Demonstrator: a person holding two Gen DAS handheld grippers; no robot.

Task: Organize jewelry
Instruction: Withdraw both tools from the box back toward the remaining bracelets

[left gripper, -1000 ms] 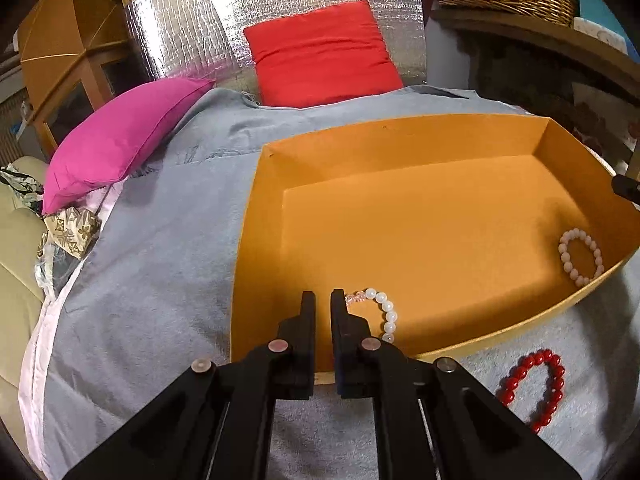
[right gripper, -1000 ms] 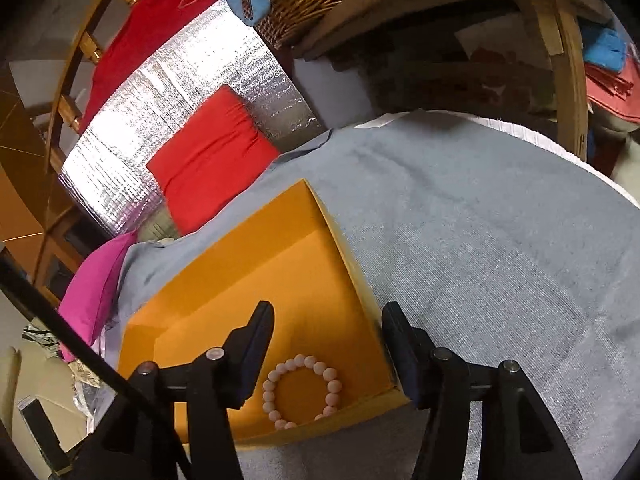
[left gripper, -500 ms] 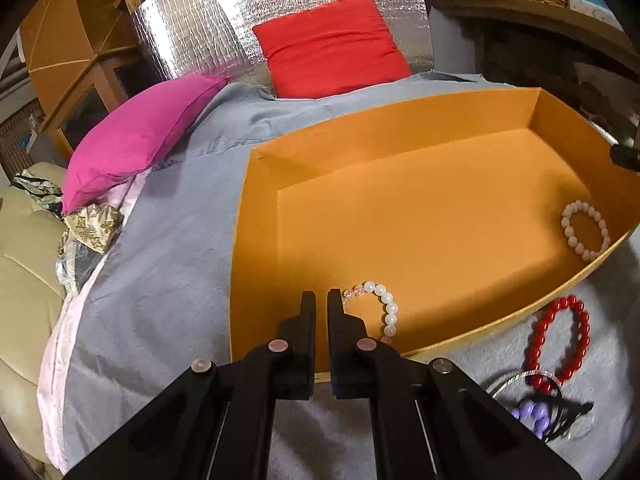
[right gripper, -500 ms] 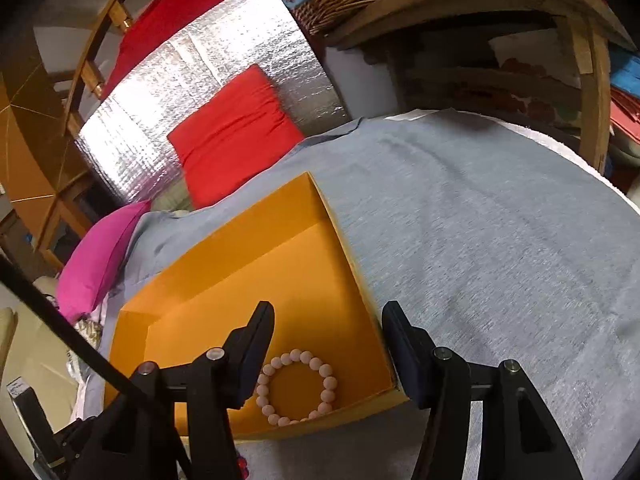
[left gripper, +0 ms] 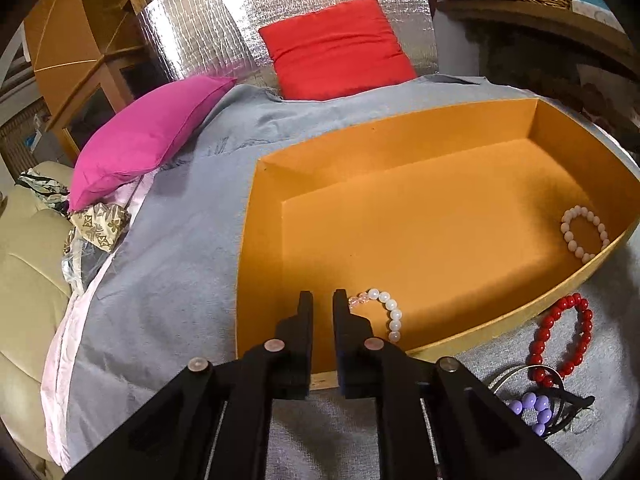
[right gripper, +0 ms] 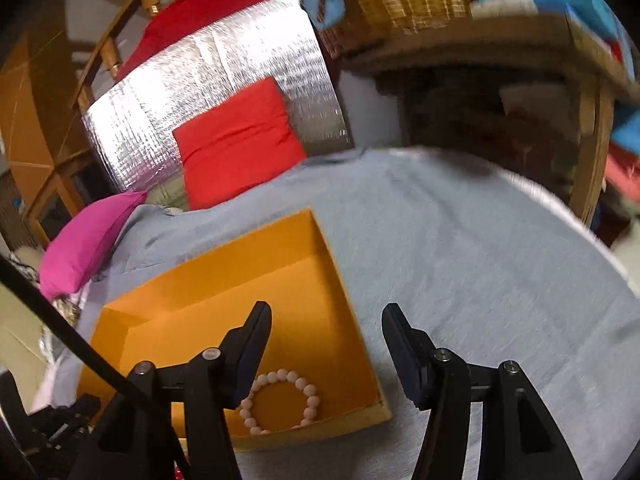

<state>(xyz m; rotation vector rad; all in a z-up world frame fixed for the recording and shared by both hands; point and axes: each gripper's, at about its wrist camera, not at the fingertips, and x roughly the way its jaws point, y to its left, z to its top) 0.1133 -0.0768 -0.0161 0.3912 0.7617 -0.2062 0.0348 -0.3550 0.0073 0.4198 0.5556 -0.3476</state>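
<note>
Left gripper [left gripper: 323,300]: jaws narrow, just opening slightly, nothing between them; the white bead bracelet [left gripper: 382,312] lies just right of the tips inside the orange box [left gripper: 256,216]. Right gripper [right gripper: 326,316]: jaws wide, empty; the pink bead bracelet [right gripper: 280,402] lies below the left jaw in the box corner. Red bracelet [left gripper: 560,336] lies outside the box.

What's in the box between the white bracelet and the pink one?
Nothing. In the left wrist view, only bare orange box floor lies between the white bead bracelet and the pale pink bead bracelet.
</note>
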